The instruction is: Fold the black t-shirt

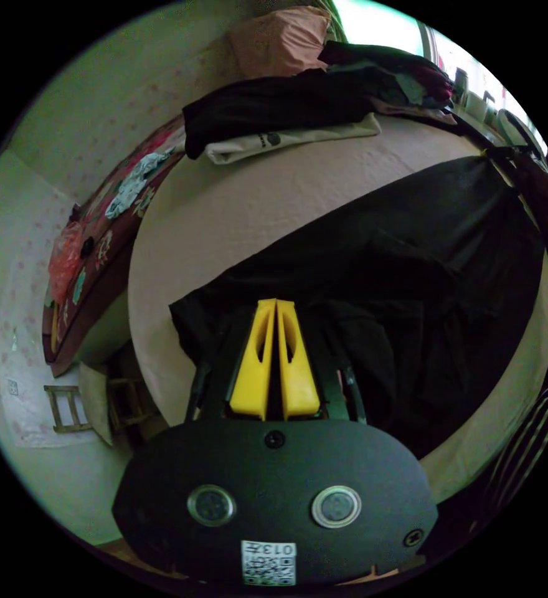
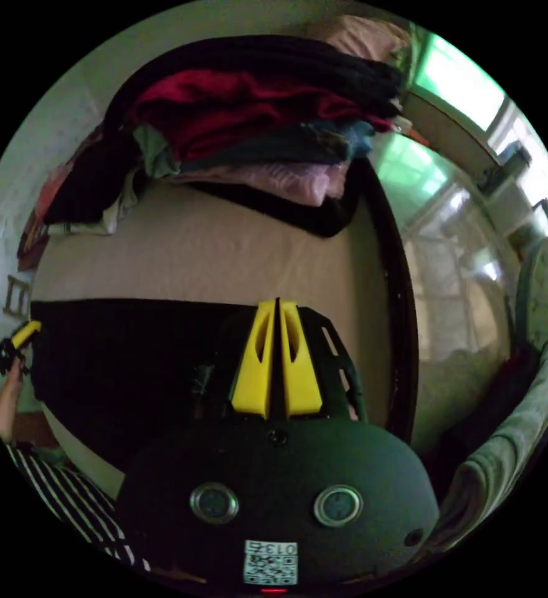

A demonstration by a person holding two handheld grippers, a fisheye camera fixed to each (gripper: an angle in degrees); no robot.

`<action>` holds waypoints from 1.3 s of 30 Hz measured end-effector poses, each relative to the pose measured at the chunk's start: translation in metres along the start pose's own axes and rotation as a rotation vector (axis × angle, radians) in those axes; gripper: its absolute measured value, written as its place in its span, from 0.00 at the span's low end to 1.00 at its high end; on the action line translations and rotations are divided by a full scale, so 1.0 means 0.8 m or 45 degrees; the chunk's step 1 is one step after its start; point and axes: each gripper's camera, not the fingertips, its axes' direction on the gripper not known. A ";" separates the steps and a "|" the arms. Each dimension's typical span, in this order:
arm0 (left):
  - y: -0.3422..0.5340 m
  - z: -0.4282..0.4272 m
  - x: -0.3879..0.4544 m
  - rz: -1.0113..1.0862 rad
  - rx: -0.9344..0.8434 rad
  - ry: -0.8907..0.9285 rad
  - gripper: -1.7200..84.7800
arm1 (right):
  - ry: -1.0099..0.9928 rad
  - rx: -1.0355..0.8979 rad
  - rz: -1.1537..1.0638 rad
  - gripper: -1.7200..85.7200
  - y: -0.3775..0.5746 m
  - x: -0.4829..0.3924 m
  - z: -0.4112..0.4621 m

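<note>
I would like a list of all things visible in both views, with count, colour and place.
T-shirt: one, black, spread on the bed, near edge.
Bed: one, pale pink cover.
Clothes pile: one, black, red, teal and pink, far end of the bed.
White garment: one, under a black garment, far end.
Pillow: one, pink, against the wall.
Window: one, bright, beside the bed.
Left gripper: yellow jaws closed, over the T-shirt.
Right gripper: yellow jaws closed, at the T-shirt's edge.
Striped sleeve: one, black and white.
</note>
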 end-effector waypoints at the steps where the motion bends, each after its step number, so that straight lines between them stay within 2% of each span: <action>1: 0.002 0.001 -0.002 -0.012 0.003 0.011 0.02 | -0.080 0.018 0.093 0.03 0.002 0.016 0.000; 4: 0.005 0.002 -0.006 -0.028 0.004 0.025 0.02 | -0.311 0.046 0.304 0.02 0.011 0.049 0.006; 8: 0.006 0.002 -0.011 -0.017 -0.017 0.037 0.02 | -0.342 0.127 0.415 0.02 0.022 0.060 -0.013; 11: 0.007 -0.003 -0.018 -0.044 -0.037 0.051 0.02 | -0.249 0.142 0.292 0.02 0.026 0.031 -0.045; 13: 0.014 -0.015 -0.022 -0.076 0.018 0.017 0.02 | -0.154 0.115 0.066 0.02 0.034 -0.023 -0.063; 16: 0.023 -0.023 -0.023 -0.052 0.036 0.049 0.02 | -0.005 0.068 -0.092 0.02 0.053 -0.080 -0.055; 18: 0.026 -0.015 -0.020 -0.010 -0.023 0.059 0.02 | 0.039 -0.047 -0.106 0.02 0.058 -0.095 -0.035; 20: 0.031 -0.003 -0.023 -0.008 -0.084 0.086 0.02 | 0.040 -0.013 -0.090 0.02 0.062 -0.100 -0.035; 22: 0.036 -0.007 -0.031 -0.058 -0.068 0.079 0.02 | 0.160 -0.042 0.006 0.03 0.054 -0.101 -0.048; 25: 0.050 -0.026 -0.047 -0.110 0.045 0.164 0.04 | 0.171 0.138 -0.126 0.03 0.044 -0.147 -0.099; 26: 0.056 -0.032 -0.050 -0.102 0.061 0.206 0.05 | 0.146 0.154 -0.169 0.04 0.041 -0.162 -0.106; 29: 0.071 -0.047 -0.048 -0.040 0.119 0.332 0.09 | -0.162 0.199 -0.375 0.06 0.021 -0.256 -0.126; 31: 0.079 -0.056 -0.044 -0.014 0.148 0.365 0.12 | -0.361 0.191 -0.615 0.06 0.010 -0.356 -0.129; 34: 0.091 -0.059 -0.040 0.001 0.160 0.429 0.15 | -0.454 0.177 -0.823 0.06 -0.004 -0.466 -0.124; 37: 0.094 -0.046 -0.040 0.034 0.072 0.374 0.15 | -0.638 0.042 -0.847 0.06 -0.032 -0.541 -0.104; 39: 0.092 -0.038 -0.047 0.030 0.029 0.355 0.12 | -0.665 -0.053 -0.863 0.06 -0.045 -0.582 -0.092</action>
